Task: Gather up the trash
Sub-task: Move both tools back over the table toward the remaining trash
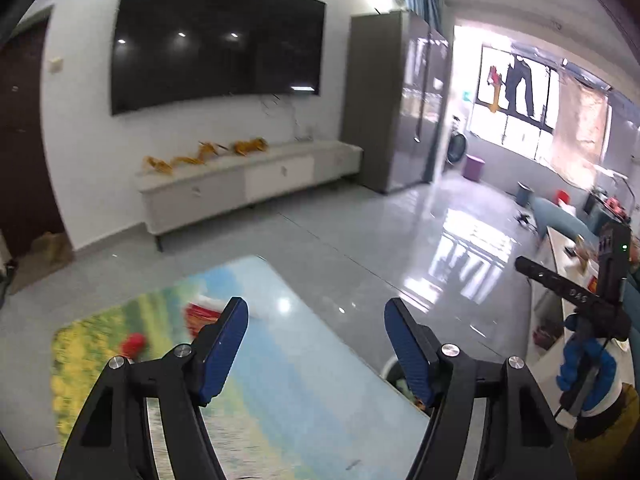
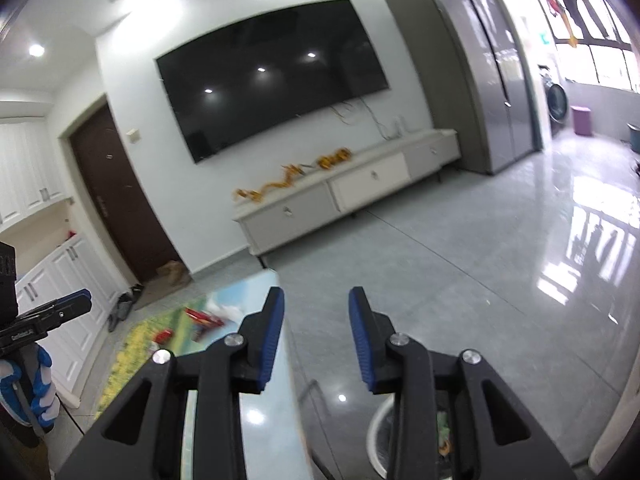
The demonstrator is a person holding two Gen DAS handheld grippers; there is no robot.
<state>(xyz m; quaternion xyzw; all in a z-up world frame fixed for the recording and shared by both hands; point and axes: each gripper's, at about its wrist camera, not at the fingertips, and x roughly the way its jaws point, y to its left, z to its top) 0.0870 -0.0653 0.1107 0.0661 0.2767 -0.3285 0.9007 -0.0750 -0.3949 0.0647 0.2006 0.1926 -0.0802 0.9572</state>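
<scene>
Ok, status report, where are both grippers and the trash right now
Left gripper open, empty, above the table. Right gripper open, empty. Red wrappers on the table, uncollected. Bin below the table's edge. Nothing in the way.

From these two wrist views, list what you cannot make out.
- Red trash on the table, left wrist view: motion blur, kind unreadable.
- Red and white wrapper, right wrist view: blurred.
- Bin contents, right wrist view: hidden behind the right gripper.
- Bin in the left wrist view: mostly behind the left gripper.

I log: white wall (image 1: pixel 88 128) bearing black television (image 1: pixel 216 44); low cabinet (image 1: pixel 248 184) beneath; glossy grey tiled floor (image 1: pixel 360 248); bright window (image 1: pixel 516 120).
</scene>
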